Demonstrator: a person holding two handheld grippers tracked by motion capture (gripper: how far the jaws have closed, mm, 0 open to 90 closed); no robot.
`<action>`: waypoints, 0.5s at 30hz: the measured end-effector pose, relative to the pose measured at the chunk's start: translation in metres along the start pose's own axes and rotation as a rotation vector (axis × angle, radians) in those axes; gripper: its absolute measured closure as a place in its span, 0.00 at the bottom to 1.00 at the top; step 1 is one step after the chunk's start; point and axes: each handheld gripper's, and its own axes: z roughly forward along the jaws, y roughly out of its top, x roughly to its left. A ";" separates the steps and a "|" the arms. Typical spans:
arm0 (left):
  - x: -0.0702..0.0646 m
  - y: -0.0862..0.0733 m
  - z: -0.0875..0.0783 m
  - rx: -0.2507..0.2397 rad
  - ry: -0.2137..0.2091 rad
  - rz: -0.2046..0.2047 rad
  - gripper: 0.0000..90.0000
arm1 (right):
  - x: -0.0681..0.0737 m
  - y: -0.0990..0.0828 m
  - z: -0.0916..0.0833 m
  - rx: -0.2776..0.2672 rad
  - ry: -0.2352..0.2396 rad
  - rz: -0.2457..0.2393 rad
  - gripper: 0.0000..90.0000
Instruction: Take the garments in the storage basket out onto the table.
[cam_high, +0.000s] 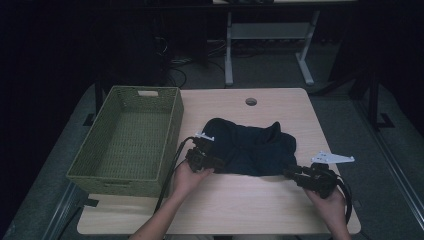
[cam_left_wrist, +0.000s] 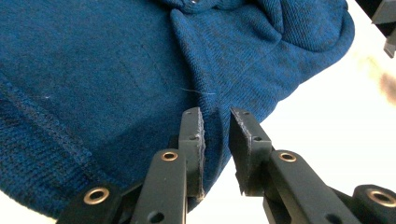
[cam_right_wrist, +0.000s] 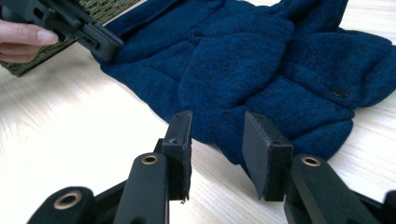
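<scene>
Clearly the sweater (cam_high: 250, 146) is the thing being worked: a dark blue knit lying crumpled at the middle of the surface (cam_high: 225, 210) in the high view, right of the basket (cam_high: 130, 142). It looks soft and limp, light enough for a pinch at two points, and it will sag and stretch rather than hold any shape. The knit is coarse, so the pads should bite well; slipping seems unlikely, though a thin pinch could pull a single layer away from the rest. Small dark buttons show on the fabric and are better avoided.

The best holds appear to be the near hem, one point toward each lower corner, where the edge is folded double and lies at the surface.

The left gripper (cam_left_wrist: 215, 135) sits at the lower middle of its own view with its jaws a little apart, a ridge of the hem standing in the gap; the pads do not seem to press it yet. The right gripper (cam_right_wrist: 217, 140) has its jaws apart at the bottom of its view, just short of the near edge of the knit, touching nothing.

Count: one sweater, one basket, two grippers, two hands, one round hole (cam_high: 251, 101) near the far edge of the surface.
</scene>
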 end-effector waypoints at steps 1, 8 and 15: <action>-0.001 -0.002 0.000 0.000 -0.001 -0.004 0.83 | 0.000 0.000 0.001 -0.003 0.001 -0.001 0.69; -0.008 -0.012 0.001 0.018 -0.023 0.012 0.84 | 0.001 -0.001 0.005 0.012 0.007 0.003 0.68; -0.027 -0.025 0.005 0.016 -0.092 0.023 0.84 | 0.000 -0.002 0.006 0.017 0.008 0.010 0.63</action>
